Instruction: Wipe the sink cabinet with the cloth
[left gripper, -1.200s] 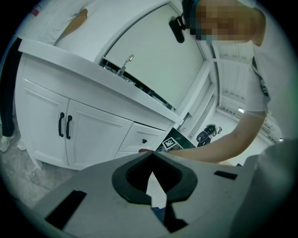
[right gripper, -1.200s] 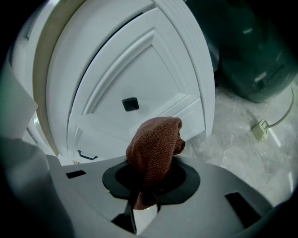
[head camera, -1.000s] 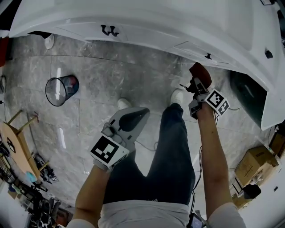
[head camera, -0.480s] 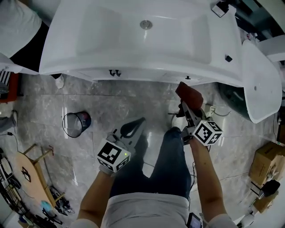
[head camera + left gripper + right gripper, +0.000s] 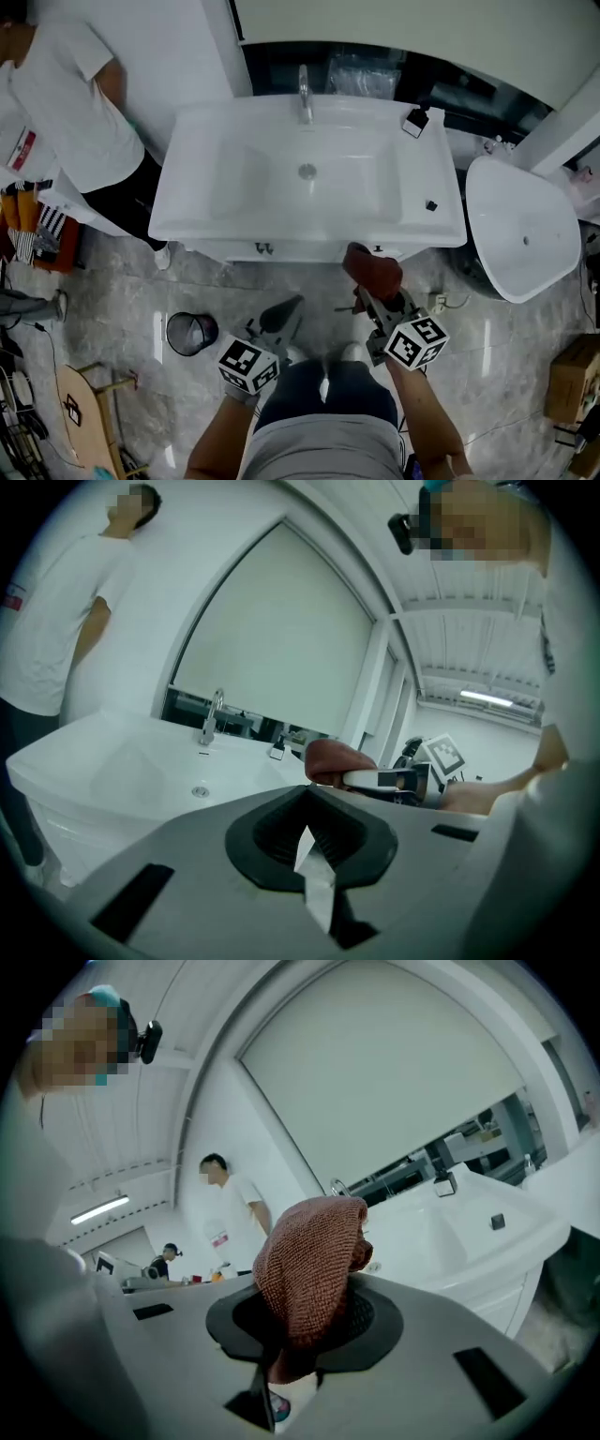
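- At the far left, a person (image 5: 56, 89) in a white shirt stands beside the sink, well apart from us.
- Nearer to us, on the grey stone floor (image 5: 122, 281) and left of our legs, stands a round mesh bin (image 5: 191, 333).
- We hold the left gripper (image 5: 292, 305) out in front of our left leg, pointing toward the cabinet. Its own view shows the jaws drawn together with only a thin sliver of light between them and nothing held.
- Straight ahead, the white sink (image 5: 197, 220) sits on top of the sink cabinet (image 5: 281, 249). The faucet (image 5: 304, 92) is at its far edge and the drain (image 5: 307, 172) is in the middle of the bowl.
- We hold the right gripper (image 5: 373, 295) clamped on the cloth (image 5: 372, 269), a reddish-brown knit wad that bulges out past the jaws.
- From the head view, the cloth sits at the right part of the cabinet's front, just under the sink's near rim. We cannot tell whether it touches the cabinet.
- To the right, a white oval basin (image 5: 520, 234) stands just beside the sink.
- A cardboard box (image 5: 574, 375) sits on the floor near the right edge.
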